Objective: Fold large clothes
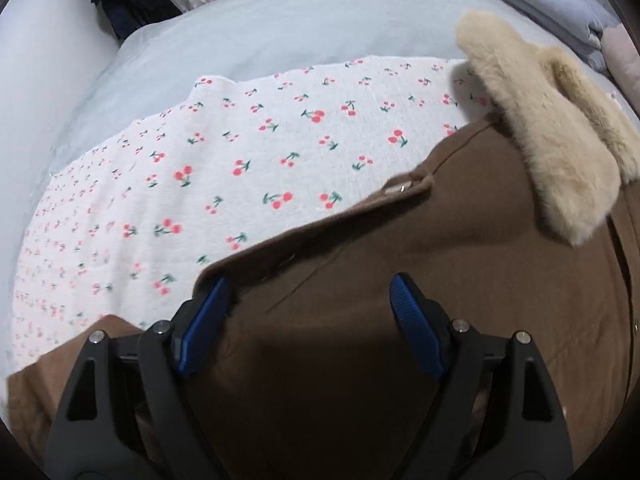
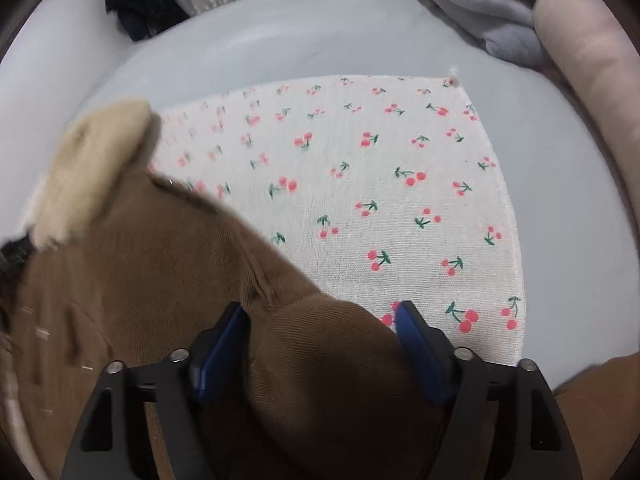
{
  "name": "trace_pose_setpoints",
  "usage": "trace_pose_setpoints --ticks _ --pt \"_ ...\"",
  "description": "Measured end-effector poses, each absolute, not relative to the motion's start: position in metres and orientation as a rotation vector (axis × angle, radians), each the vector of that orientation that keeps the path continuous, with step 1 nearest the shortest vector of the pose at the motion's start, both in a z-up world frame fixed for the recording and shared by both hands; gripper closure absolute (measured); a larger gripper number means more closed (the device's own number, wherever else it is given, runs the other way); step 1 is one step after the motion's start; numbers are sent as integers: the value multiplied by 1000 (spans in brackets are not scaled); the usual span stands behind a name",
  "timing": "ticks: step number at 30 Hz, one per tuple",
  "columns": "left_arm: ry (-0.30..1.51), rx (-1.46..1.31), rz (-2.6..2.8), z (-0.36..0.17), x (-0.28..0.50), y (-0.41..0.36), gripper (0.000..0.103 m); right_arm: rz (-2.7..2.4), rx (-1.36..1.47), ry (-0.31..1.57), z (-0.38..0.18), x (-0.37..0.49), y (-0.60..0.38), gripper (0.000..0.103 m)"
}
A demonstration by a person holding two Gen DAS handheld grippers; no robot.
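Note:
A brown coat (image 1: 400, 300) with a cream fur collar (image 1: 560, 140) lies on a white cherry-print blanket (image 1: 240, 160). My left gripper (image 1: 308, 286) hovers open over the coat's flat brown cloth near its front edge; nothing is pinched between its blue pads. In the right wrist view the coat (image 2: 140, 280) fills the lower left, and the fur collar (image 2: 88, 168) sits at the left. A rounded brown fold (image 2: 328, 352) of the coat bulges up between the fingers of my right gripper (image 2: 320, 308). Its jaws stand apart around the fold, without a clear squeeze.
The cherry-print blanket (image 2: 400, 200) rests on a pale grey bed sheet (image 2: 320, 40). Folded grey bedding (image 2: 480, 4) and a pink roll (image 2: 592, 60) are stacked at the far right. A dark garment (image 2: 140, 0) lies at the far left by a curtain.

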State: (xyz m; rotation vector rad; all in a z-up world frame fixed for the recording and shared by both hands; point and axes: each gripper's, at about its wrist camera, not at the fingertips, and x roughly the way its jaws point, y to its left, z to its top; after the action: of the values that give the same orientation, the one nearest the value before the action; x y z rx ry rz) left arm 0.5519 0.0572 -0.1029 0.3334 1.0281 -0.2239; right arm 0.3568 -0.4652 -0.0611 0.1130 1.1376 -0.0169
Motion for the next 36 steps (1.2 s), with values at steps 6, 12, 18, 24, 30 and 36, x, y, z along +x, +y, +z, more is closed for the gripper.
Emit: trace_pose_setpoints --ticks 6,12,18,24,30,36 --pt "926 234 -217 -93 530 53 91 -185 -187 990 -34 331 -399 87" --pt "849 343 -94 -99 506 36 78 -371 -197 956 -64 361 -396 76" --pt "778 230 -70 -53 450 84 20 -403 -355 874 -39 333 -361 35" --pt "803 187 188 -24 420 183 19 -149 -116 835 4 289 -339 19" --pt "869 155 570 0 431 305 19 -3 1 852 4 263 -314 19" --pt "1149 10 535 -25 438 356 48 19 -20 879 0 256 -301 19"
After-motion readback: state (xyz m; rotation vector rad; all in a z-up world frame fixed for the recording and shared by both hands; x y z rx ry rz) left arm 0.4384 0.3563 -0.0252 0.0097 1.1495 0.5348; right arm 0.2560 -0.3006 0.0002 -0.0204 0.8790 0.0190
